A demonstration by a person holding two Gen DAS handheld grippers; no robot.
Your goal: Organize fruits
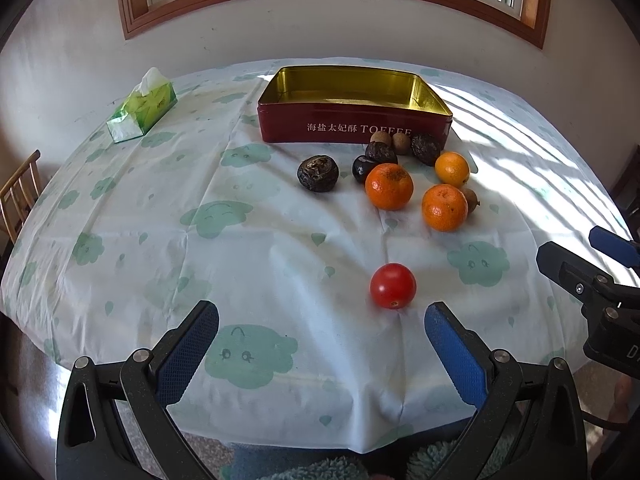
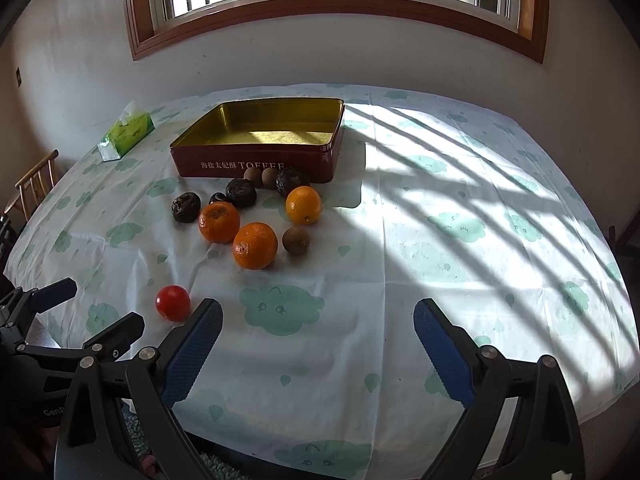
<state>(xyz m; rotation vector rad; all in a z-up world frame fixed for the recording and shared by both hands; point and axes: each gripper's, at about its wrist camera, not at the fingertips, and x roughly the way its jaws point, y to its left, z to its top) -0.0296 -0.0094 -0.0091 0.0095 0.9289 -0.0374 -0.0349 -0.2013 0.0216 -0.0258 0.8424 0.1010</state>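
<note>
A red tomato (image 1: 393,286) (image 2: 173,303) lies alone on the tablecloth, closest to me. Behind it sit three oranges (image 1: 389,186) (image 2: 255,245), several dark wrinkled fruits (image 1: 317,173) (image 2: 186,207) and small brown round ones (image 2: 296,241). An empty red toffee tin (image 1: 320,130) (image 2: 312,158) with a gold inside stands behind the fruit. My left gripper (image 1: 322,330) is open near the table's front edge, the tomato just ahead of its right finger. My right gripper (image 2: 318,326) is open, holding nothing, to the right of the tomato.
A green tissue pack (image 1: 142,110) (image 2: 126,132) lies at the back left. A wooden chair (image 1: 18,192) stands off the table's left side. The table (image 2: 480,240) is covered by a white cloth with green clouds, sunlit on the right. The wall and window lie behind.
</note>
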